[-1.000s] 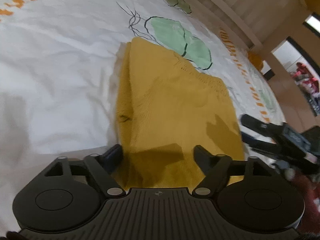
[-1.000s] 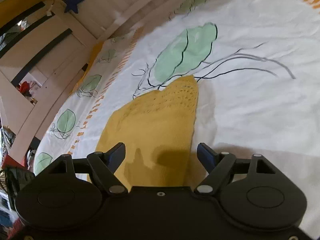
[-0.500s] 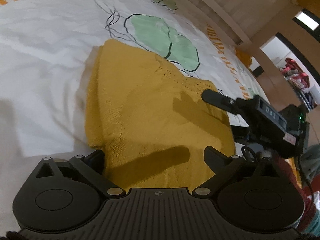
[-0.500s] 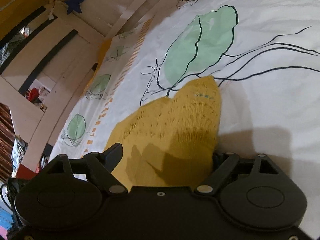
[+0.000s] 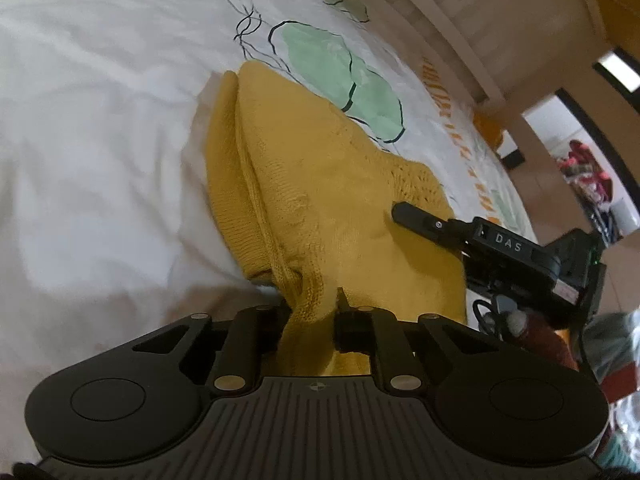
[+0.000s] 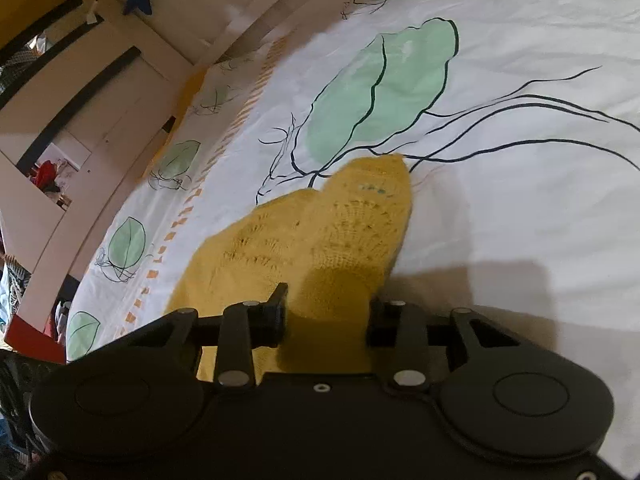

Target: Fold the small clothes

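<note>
Both pairs of fingers have just been closing: we are now pinching the near edge of the one yellow knitted garment (image 5: 320, 200) with the left gripper (image 5: 310, 312), its fingers narrow and bunching the knit. With the right gripper (image 6: 326, 312) we are clamping another thick part of that edge, fingers half-closed on it. One garment is lying on the white leaf-printed bed sheet (image 5: 100, 140), and two grippers are holding it, so we are probably readying to lift and fold.

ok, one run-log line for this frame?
left gripper: shut on yellow knit | right gripper: closing on yellow knit | bedsheet
</note>
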`<state>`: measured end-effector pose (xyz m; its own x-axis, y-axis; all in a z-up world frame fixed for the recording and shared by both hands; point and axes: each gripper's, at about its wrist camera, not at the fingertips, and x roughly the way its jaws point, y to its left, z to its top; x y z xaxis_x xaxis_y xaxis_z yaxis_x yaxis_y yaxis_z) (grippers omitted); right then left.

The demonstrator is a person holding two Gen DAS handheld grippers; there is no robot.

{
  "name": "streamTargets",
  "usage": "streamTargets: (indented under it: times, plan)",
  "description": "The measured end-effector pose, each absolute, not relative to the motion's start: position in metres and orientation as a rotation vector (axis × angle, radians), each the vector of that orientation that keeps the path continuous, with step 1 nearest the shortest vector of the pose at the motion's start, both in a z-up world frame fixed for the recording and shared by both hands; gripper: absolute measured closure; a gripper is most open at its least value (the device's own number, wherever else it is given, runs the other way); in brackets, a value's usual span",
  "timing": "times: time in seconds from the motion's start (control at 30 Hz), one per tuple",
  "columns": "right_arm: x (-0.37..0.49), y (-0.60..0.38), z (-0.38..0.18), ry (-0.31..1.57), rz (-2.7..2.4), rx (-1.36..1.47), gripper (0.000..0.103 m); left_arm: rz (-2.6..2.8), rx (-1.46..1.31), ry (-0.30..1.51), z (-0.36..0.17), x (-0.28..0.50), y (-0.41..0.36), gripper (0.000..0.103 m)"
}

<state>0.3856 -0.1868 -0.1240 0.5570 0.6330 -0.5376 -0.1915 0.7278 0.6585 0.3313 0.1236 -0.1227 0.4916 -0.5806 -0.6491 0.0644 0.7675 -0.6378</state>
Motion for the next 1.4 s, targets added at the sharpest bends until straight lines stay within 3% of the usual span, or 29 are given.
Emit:
streamTargets:
  times: [0.33,0.93,1.13,1.27,1.4]
  plan:
    - [0.351,-0.192,-0.098,0.887,0.450,0.534,0.062,-0.487,-0.637,1.036,-0.106,0.300,0.108,0.089]
    - [0.204,-0.237,-0.082,0.968,0.402,0.555,0.061,-0.633,-0.543,1.137,-0.097,0.187,0.063,0.089]
    - [0.187,-0.246,-0.084,0.948,0.372,0.564,0.052,-0.563,-0.585,1.110,-0.105,0.179,0.074,0.088]
    - [0.168,-0.251,-0.088,0.958,0.462,0.625,0.037,-0.563,-0.609,1.102,-0.108,0.177,0.074,0.088]
    - [0.148,-0.249,-0.095,0.981,0.534,0.613,0.035,-0.565,-0.618,1.100,-0.108,0.180,0.073,0.088]
